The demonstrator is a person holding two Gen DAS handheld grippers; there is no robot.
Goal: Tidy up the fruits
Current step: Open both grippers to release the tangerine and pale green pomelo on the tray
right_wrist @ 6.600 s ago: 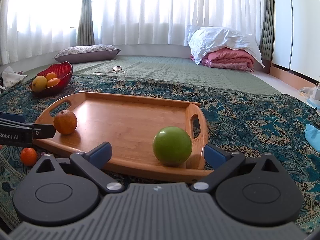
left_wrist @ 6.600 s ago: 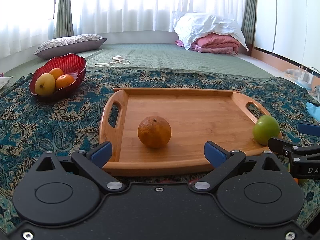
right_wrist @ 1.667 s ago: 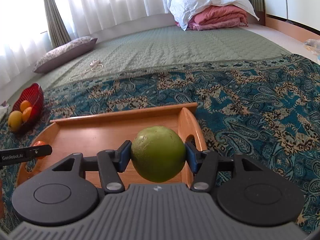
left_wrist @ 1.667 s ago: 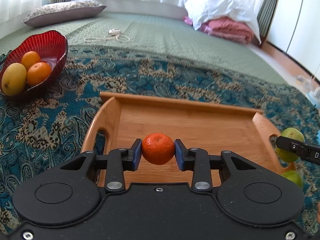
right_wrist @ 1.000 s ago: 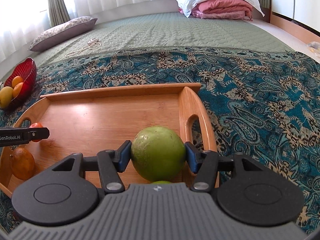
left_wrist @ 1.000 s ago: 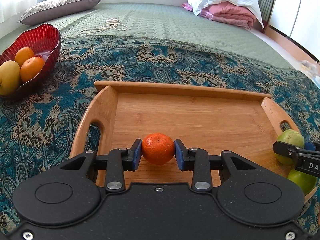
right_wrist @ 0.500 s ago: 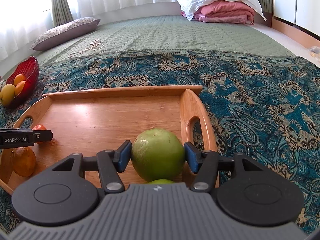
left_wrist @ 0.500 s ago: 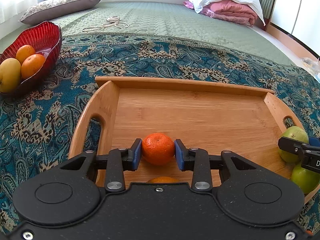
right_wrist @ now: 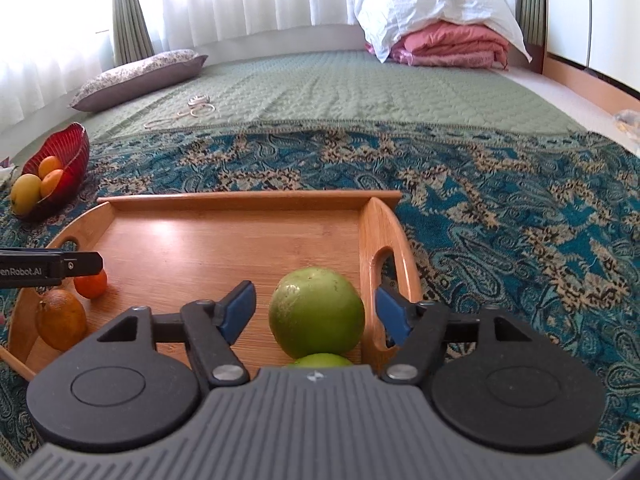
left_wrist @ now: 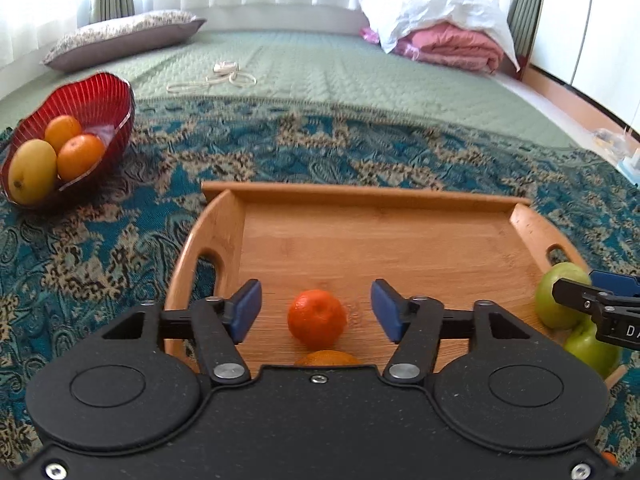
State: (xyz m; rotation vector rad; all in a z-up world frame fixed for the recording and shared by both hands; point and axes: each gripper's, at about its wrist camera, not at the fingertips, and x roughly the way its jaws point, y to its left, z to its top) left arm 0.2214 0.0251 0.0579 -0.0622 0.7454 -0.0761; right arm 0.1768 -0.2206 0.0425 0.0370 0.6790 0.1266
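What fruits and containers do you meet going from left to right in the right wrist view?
Red bowl → large orange → small mandarin → green apple → tray's right handle.

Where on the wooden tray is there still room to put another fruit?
The middle and back of the tray are bare wood, from the far rim down between both handles. It is crowded at the two near corners: the small orange sits by a bigger orange on one side, and two green apples sit by the other handle.
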